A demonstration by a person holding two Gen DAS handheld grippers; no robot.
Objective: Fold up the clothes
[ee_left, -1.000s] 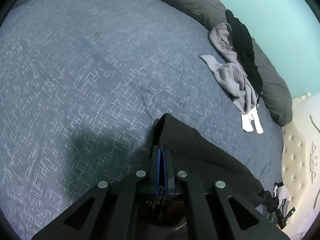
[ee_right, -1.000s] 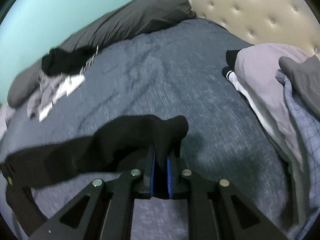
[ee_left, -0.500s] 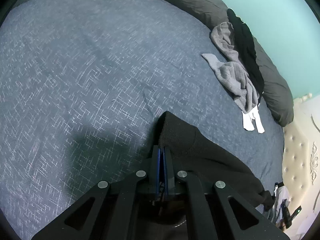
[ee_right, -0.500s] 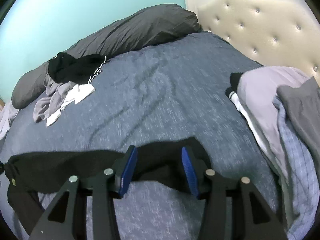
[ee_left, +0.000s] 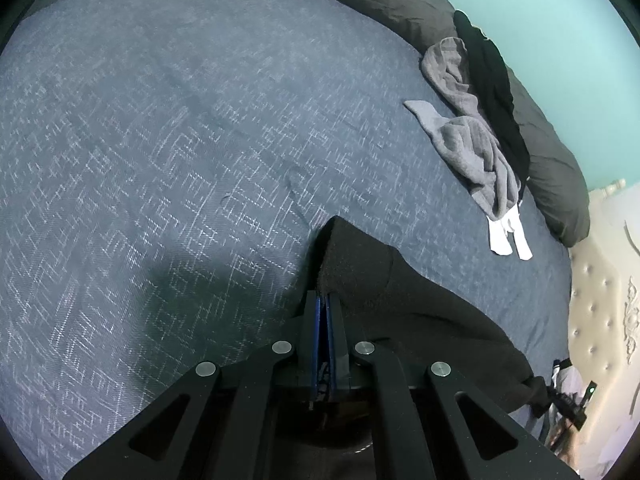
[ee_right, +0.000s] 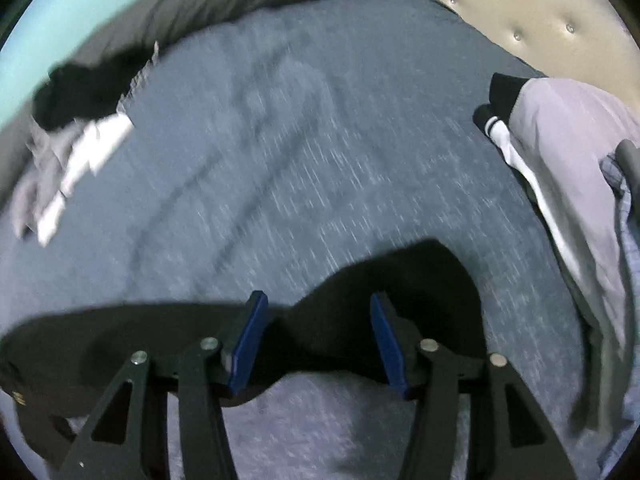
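A black garment (ee_left: 404, 300) lies across the blue-grey bedspread (ee_left: 180, 140). My left gripper (ee_left: 325, 300) is shut on one corner of it, low over the bed. In the right wrist view the same black garment (ee_right: 400, 288) lies flat under my right gripper (ee_right: 318, 312), which is open with its blue pads wide apart and holds nothing. The right view is blurred by motion.
A pile of grey, black and white clothes (ee_left: 476, 136) lies by the long dark pillow (ee_left: 552, 176) along the teal wall. Folded clothes (ee_right: 568, 184) are stacked at the right near the tufted headboard (ee_right: 540, 12).
My right gripper has opened and let go of the black garment, which now lies on the bed. My left gripper stays shut on its corner and has hardly moved.
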